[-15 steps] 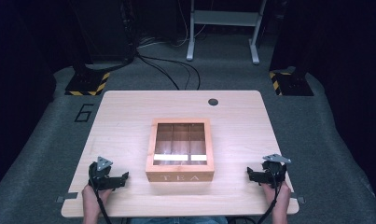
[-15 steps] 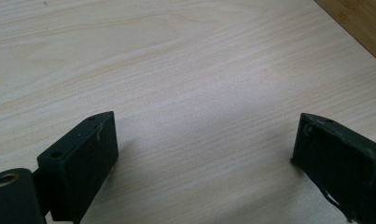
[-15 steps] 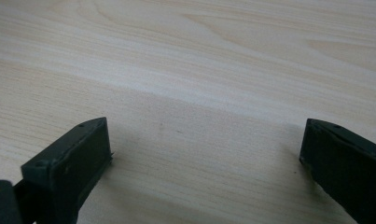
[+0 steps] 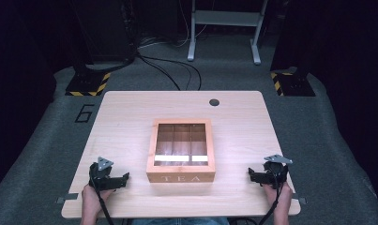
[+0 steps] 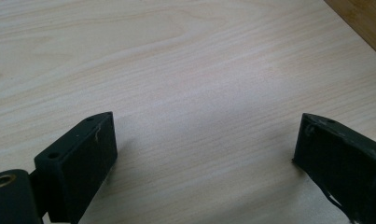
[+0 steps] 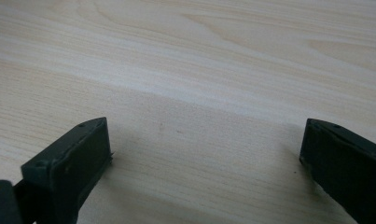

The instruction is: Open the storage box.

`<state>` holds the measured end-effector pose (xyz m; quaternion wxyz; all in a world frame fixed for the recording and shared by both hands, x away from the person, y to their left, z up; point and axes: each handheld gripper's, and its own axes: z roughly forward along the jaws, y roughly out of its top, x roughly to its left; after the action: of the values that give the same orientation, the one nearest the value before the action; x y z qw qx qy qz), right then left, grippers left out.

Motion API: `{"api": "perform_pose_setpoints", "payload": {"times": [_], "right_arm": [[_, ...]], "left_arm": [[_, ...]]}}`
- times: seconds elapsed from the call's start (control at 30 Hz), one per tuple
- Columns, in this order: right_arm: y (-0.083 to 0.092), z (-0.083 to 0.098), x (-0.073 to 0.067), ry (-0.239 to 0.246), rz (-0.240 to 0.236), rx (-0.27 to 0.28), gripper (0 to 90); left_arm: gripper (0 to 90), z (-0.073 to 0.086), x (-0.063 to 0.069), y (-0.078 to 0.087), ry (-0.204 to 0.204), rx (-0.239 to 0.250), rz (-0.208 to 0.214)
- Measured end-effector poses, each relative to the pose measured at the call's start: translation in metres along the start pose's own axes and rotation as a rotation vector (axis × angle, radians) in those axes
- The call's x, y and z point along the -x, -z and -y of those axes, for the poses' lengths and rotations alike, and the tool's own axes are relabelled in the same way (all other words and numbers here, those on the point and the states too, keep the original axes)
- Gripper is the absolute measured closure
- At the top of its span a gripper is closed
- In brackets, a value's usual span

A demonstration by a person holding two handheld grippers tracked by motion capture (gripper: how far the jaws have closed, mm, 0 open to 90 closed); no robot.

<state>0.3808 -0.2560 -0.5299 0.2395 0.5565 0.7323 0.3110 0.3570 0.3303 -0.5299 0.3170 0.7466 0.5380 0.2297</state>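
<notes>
A wooden tea box (image 4: 181,151) with a clear window lid and the word TEA on its front stands shut in the middle of the table (image 4: 130,117). My left gripper (image 4: 122,180) rests on the table at the box's lower left, jaws wide apart over bare wood (image 5: 204,140). A corner of the box (image 5: 363,21) shows at the top right of the left gripper view. My right gripper (image 4: 253,175) lies at the box's lower right, also open, with bare wood between its jaws (image 6: 204,144). Neither holds anything.
A dark round cable hole (image 4: 214,102) sits near the table's far edge. Beyond the table, cables (image 4: 168,70), a metal stand (image 4: 224,28) and black-and-yellow striped bases (image 4: 88,84) lie on the grey floor. A hand holds each gripper at the near edge.
</notes>
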Motion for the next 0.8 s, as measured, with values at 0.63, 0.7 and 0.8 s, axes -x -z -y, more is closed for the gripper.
{"api": "perform_pose_setpoints", "payload": {"times": [0.63, 0.7, 0.8], "right_arm": [[0.000, 0.000, 0.000, -0.001, 0.000, 0.000, 1.3], [0.000, 0.000, 0.000, -0.001, 0.000, -0.001, 1.4], [0.000, 0.000, 0.000, -0.001, 0.000, 0.000, 1.3]], "left_arm": [[3.4, -0.004, 0.038, 0.029, -0.068, 0.207, 0.303], [2.3, -0.007, 0.043, 0.028, -0.086, 0.198, 0.321], [0.2, -0.014, 0.055, 0.023, -0.107, 0.209, 0.353]]}}
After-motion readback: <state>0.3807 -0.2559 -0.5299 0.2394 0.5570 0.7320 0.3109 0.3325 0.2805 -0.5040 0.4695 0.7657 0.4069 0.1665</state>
